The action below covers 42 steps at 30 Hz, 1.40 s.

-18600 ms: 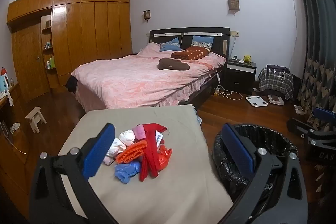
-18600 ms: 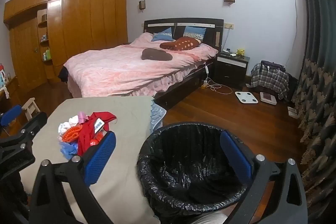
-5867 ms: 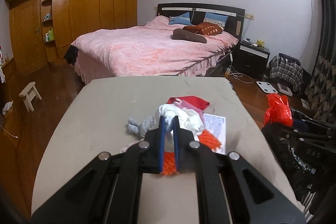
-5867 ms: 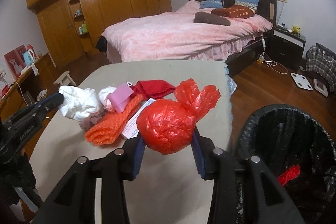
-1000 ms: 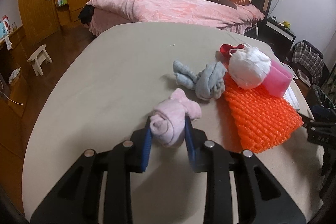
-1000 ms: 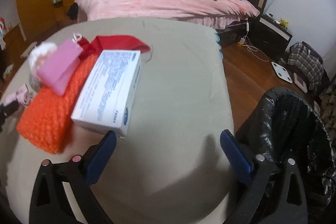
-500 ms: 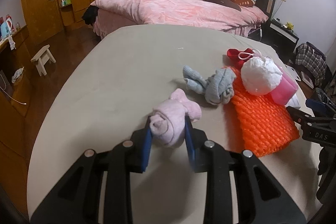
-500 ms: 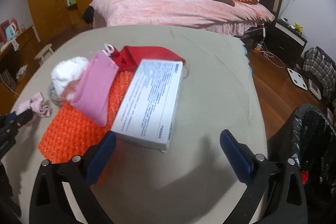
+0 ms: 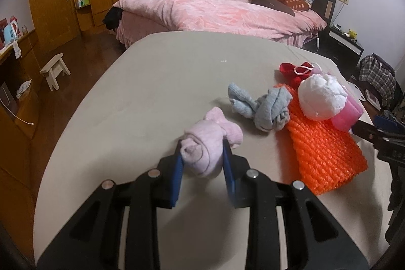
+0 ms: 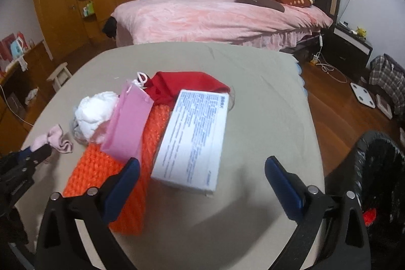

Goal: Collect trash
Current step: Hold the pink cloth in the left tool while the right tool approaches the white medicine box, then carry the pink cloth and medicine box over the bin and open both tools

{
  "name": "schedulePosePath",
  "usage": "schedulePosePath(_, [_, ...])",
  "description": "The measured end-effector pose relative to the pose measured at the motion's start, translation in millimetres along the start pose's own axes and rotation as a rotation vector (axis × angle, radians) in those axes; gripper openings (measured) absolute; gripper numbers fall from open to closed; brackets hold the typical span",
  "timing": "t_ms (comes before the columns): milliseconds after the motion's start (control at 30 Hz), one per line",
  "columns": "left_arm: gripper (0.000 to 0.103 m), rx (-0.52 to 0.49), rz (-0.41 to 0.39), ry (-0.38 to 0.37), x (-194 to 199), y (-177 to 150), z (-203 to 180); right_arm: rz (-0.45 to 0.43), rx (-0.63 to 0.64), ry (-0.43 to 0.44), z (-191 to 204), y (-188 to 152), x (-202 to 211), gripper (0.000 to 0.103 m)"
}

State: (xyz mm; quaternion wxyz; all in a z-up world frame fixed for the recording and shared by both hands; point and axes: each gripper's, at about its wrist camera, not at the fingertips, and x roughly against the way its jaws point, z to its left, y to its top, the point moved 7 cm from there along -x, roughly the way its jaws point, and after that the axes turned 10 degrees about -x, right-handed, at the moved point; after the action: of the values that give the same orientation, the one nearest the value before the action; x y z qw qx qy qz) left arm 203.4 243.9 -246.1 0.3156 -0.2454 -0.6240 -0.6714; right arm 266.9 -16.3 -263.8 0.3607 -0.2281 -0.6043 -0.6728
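Two grippers over the beige table (image 9: pixel 152 82), and the left gripper (image 9: pixel 202 163) has its blue pads squeezed narrow on a rolled pink sock (image 9: pixel 210 141), the loose end of it flopping out ahead of the fingers and resting on the cloth. Just beyond sits a grey sock (image 9: pixel 263 108), bunched up, touching the edge of an orange mesh mat (image 9: pixel 326 153). On that mat, a white ball of crumpled paper (image 9: pixel 320 98) leaning against a pink bag (image 10: pixel 129 128), and behind them a red cloth (image 10: pixel 187 85). Over to the right gripper (image 10: pixel 202 176): jaws spread wide, nothing between them, poised just in front of a white printed box (image 10: pixel 195 141) that lies half on the mat and half on the table. The near corner of the box sits between the two blue pads but neither pad touches it. Down at the right edge, beside the table, the black-lined bin (image 10: pixel 379 168) with a bit of red trash (image 10: pixel 369 215) showing inside
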Motion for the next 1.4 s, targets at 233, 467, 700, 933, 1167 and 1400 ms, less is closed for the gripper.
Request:
schedulePosePath(233, [0.028, -0.001, -0.004, -0.003, 0.0, 1.6, -0.6, 0.026, -0.038, -0.045, -20.2, -6.3, -8.4, 0.096])
schedulePosePath(467, [0.028, -0.004, -0.003, -0.014, -3.5, 1.7, -5.2, 0.042, -0.062, -0.058, -37.6, -11.0, -8.6, 0.093])
schedulePosePath(700, [0.028, -0.004, -0.001, -0.014, -1.9, 2.3, -5.8, 0.07, -0.021, 0.006, -19.2, -7.1, -28.5, 0.082])
schedulePosePath(933, [0.028, -0.012, -0.011, -0.017, 2.7, 5.8, -9.3, 0.077, -0.018, 0.048, -15.3, -3.9, -22.4, 0.061])
schedulePosePath(1167, [0.028, -0.022, -0.04, -0.031, 21.0, 13.2, -22.8, 0.014, -0.014, 0.045, -18.3, 1.9, 14.1, 0.059])
schedulePosePath(1400, [0.028, -0.056, -0.07, -0.065, 39.1, 18.9, -47.6, 0.026, -0.021, 0.051, -26.8, -13.0, 34.3, 0.059])
